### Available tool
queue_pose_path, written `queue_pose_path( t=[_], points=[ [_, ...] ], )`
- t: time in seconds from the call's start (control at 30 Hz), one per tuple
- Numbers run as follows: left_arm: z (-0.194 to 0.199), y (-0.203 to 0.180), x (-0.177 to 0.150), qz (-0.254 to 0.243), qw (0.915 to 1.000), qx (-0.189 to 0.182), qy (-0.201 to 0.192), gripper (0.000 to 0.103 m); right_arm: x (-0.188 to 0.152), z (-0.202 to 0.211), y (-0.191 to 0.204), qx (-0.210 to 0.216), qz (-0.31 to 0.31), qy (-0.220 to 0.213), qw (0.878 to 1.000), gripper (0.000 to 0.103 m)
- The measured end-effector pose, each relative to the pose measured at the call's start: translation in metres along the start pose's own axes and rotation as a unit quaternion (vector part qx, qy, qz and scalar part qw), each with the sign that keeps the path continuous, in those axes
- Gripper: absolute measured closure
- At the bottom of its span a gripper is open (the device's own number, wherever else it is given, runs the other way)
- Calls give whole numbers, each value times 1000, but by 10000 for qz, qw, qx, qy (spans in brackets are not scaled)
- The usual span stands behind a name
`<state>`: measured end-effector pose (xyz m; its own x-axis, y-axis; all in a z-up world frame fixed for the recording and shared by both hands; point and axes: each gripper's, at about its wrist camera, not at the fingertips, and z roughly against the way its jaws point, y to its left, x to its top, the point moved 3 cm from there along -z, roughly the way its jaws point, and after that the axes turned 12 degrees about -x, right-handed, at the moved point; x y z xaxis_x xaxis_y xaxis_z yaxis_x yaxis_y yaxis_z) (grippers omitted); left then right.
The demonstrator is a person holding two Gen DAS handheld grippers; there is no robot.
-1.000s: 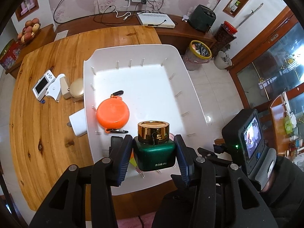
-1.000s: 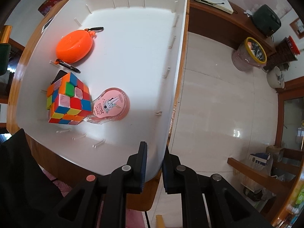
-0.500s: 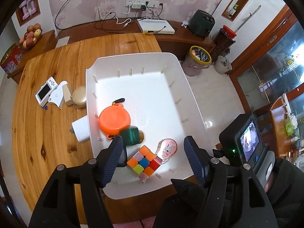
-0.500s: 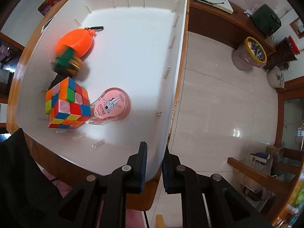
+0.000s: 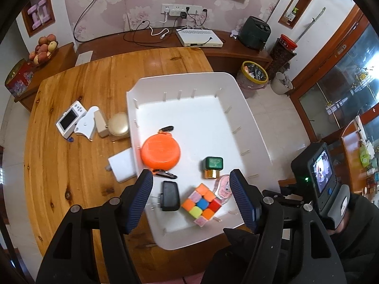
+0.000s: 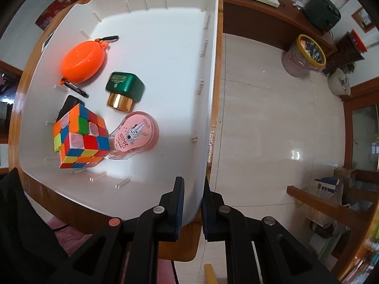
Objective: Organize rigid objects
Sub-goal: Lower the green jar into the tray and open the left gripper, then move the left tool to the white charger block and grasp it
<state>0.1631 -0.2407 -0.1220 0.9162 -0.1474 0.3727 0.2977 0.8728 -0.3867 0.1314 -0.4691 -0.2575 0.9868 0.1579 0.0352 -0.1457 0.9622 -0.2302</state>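
A: Sorting going well? Green square glass jar with gold lid (image 6: pixel 124 90) lying on its side in big white plastic bin (image 5: pixel 257 127), by orange round pouch (image 5: pixel 160 151).

B: Yes. Left gripper (image 5: pixel 191 195) wide apart, empty, high over bin. Right gripper (image 6: pixel 192 209) pinching bin's rim. White camera (image 5: pixel 70 119) and gold round case (image 5: pixel 119 124) left on wooden table (image 5: pixel 78 165).

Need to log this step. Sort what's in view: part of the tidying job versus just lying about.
Job:
white tray
green jar
orange case
puzzle cube
pink tape dispenser
black adapter
white charger
small camera
left gripper
right gripper

Lying about:
fruit bowl
waste bin
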Motion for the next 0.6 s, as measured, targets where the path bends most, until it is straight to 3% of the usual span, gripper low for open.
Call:
queue_pose_path(
  t=[0.6],
  points=[
    [31, 68, 2, -119, 9996, 260, 80, 33, -1, -6, -7, -43, -837, 187, 9963, 93]
  ],
)
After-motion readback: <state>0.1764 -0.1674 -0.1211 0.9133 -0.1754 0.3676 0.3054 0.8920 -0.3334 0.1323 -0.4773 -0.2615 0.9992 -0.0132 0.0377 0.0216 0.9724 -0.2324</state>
